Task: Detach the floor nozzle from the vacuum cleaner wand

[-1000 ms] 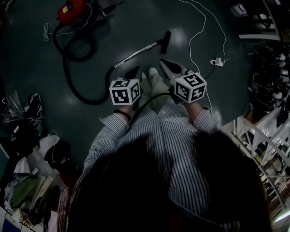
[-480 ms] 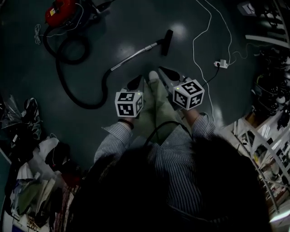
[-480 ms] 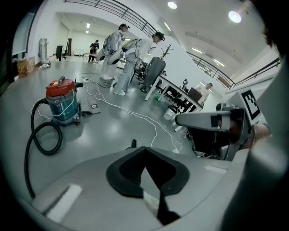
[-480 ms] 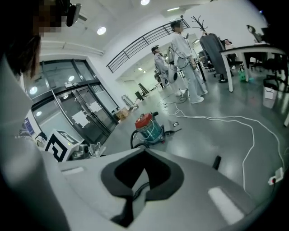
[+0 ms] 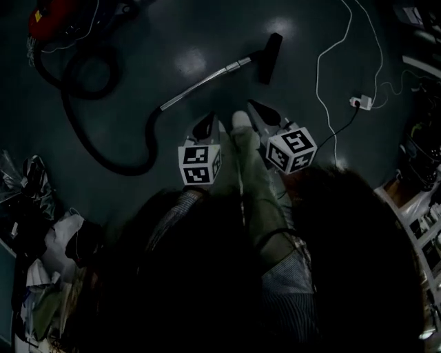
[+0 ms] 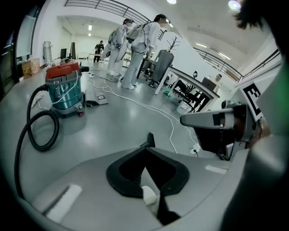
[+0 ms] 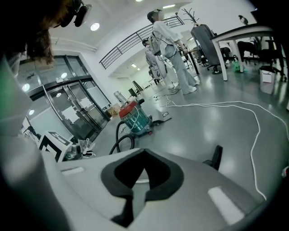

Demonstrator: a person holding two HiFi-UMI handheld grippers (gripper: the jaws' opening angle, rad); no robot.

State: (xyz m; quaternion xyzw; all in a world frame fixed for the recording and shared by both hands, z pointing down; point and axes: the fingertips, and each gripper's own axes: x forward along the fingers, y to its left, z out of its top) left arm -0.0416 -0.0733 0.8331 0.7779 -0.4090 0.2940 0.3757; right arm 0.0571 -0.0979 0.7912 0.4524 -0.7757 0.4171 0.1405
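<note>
The vacuum's silver wand [image 5: 203,83] lies on the dark floor, with the black floor nozzle [image 5: 270,56] on its far end. A black hose [image 5: 89,131] loops from the wand back to the red-topped vacuum cleaner [image 5: 52,14] at the top left. Both grippers hang in front of my legs, short of the wand and touching nothing. My left gripper [image 5: 212,118] is shut and empty, and its own view shows the nozzle [image 6: 150,139] just past its tips [image 6: 145,146]. My right gripper [image 5: 251,105] is also shut and empty; its view has the nozzle [image 7: 216,157] off to the right.
A white cable [image 5: 331,62] runs across the floor to a power strip [image 5: 362,103] at the right. Bags and clutter [image 5: 41,227] lie at the left, shelving [image 5: 424,227] at the right. People [image 6: 135,49] stand far off by desks [image 6: 189,81].
Both grippers have dropped toward the floor, still shut. My head has leaned forward, so the wand and nozzle look nearer and the vacuum cleaner has slid to the top left corner.
</note>
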